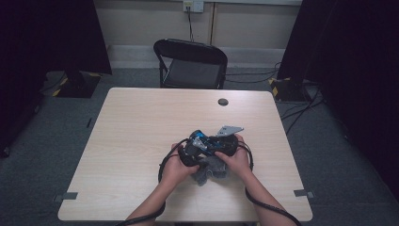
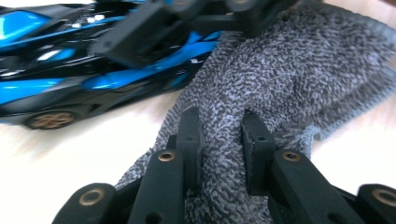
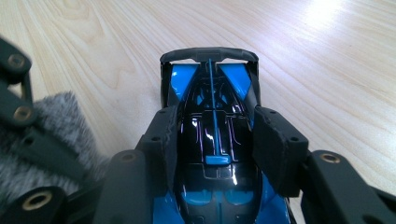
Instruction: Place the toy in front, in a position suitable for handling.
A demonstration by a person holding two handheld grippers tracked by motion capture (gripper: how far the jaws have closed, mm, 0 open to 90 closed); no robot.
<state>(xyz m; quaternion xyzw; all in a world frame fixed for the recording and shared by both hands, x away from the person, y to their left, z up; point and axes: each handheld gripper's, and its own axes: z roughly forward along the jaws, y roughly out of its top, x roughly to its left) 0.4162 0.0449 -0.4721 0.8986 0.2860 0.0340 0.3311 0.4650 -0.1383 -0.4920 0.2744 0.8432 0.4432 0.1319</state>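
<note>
My matt black plastic fingers [image 2: 189, 135] sink into a grey cloth [image 2: 289, 79] of rough, looped terry. The toy car [image 3: 215, 154], centre of frame, is glossy blue and black plastic with bright reflections. The tabletop [image 3: 327, 60] is smooth pale wood grain, faintly shiny upper right.

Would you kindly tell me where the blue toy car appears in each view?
High view: toy car at table centre, between both hands.
Left gripper view: upper left, beside the grey cloth.
Right gripper view: bottom centre, clamped between the jaws.
Shared landmark: the grey cloth, beside the car in every view.
</note>
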